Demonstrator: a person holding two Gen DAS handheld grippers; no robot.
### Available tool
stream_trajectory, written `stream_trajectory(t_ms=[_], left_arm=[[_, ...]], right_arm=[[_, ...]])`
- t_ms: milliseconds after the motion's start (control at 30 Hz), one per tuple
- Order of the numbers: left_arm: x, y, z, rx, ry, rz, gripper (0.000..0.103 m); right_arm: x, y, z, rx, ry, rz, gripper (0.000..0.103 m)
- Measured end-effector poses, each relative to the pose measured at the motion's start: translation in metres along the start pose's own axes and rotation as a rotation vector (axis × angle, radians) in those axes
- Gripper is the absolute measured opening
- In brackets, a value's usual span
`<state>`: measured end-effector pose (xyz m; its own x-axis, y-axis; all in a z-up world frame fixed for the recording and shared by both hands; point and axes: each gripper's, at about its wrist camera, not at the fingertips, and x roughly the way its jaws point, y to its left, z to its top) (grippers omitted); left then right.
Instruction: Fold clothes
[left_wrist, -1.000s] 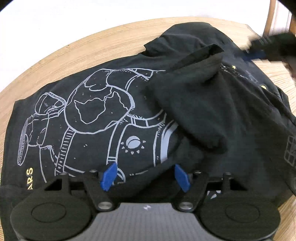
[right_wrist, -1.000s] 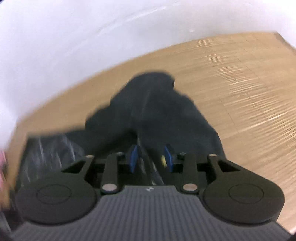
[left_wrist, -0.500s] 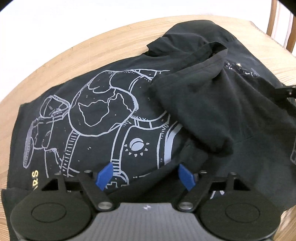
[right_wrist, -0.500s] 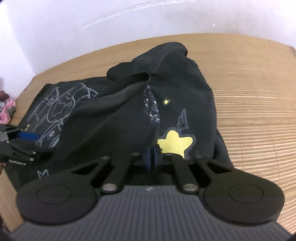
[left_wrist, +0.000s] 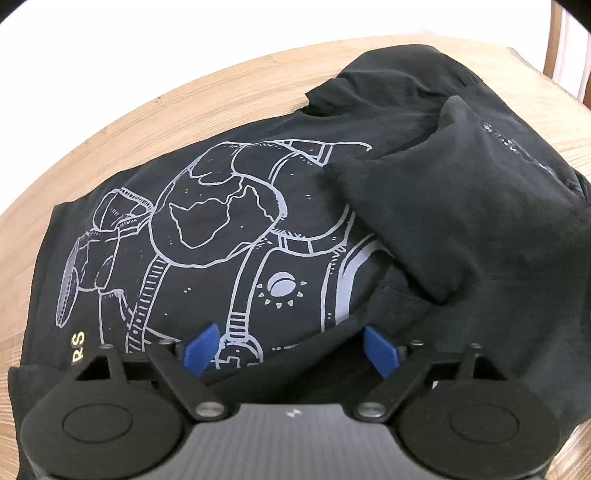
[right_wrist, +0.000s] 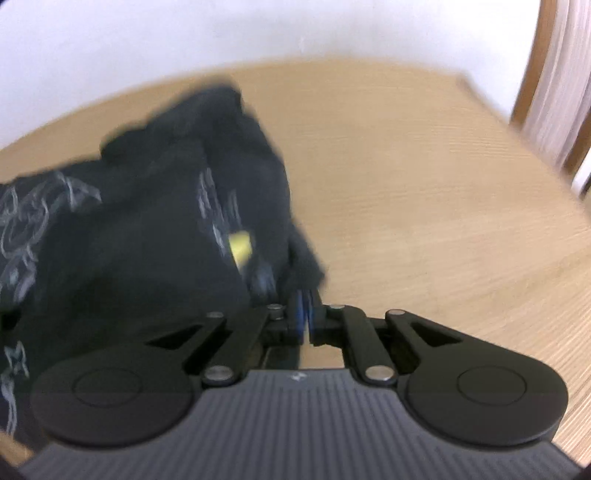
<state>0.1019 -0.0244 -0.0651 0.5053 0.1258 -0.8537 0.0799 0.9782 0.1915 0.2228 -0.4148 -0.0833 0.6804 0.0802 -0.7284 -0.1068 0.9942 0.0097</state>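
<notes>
Black T-shirt (left_wrist: 229, 236) lies print-up on the wooden worktop (left_wrist: 155, 107); right tool (right_wrist: 303, 314) pinched narrow on its edge, left tool (left_wrist: 291, 349) opening wide, nothing gripped; best draw the edge level, avoid bunching.

The left tool (left_wrist: 291, 349) tilts downward, its jaws opening wide; the right tool (right_wrist: 305, 314) has its blue pads pressed together.
</notes>
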Motion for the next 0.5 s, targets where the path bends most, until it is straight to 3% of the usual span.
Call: stream_trajectory(t_ms=[33,100,200,233,333,500], left_arm=[[0.000,0.000,-0.001,-0.001,-0.002,-0.002,0.089],[0.000,0.002,-0.002,-0.007,-0.005,-0.005,0.090],[0.002,0.007,-0.004,-0.033,-0.005,-0.023,0.092],[0.002,0.010,-0.004,-0.043,-0.001,-0.033,0.092],[0.002,0.016,-0.005,-0.059,0.009,-0.064,0.092],[-0.008,0.050,0.007,-0.021,-0.059,-0.068,0.086]], right_arm=[[-0.006,0.009,0.008,-0.037,-0.043,0.020,0.008],[-0.006,0.035,0.027,-0.127,-0.056,0.176,0.013],[0.017,0.078,0.045,-0.209,-0.005,0.379,0.036],[0.033,0.092,0.047,-0.222,0.020,0.401,0.038],[0.077,0.111,0.045,-0.211,0.126,0.352,0.037],[0.078,0.106,0.064,-0.148,0.082,0.318,0.039]])
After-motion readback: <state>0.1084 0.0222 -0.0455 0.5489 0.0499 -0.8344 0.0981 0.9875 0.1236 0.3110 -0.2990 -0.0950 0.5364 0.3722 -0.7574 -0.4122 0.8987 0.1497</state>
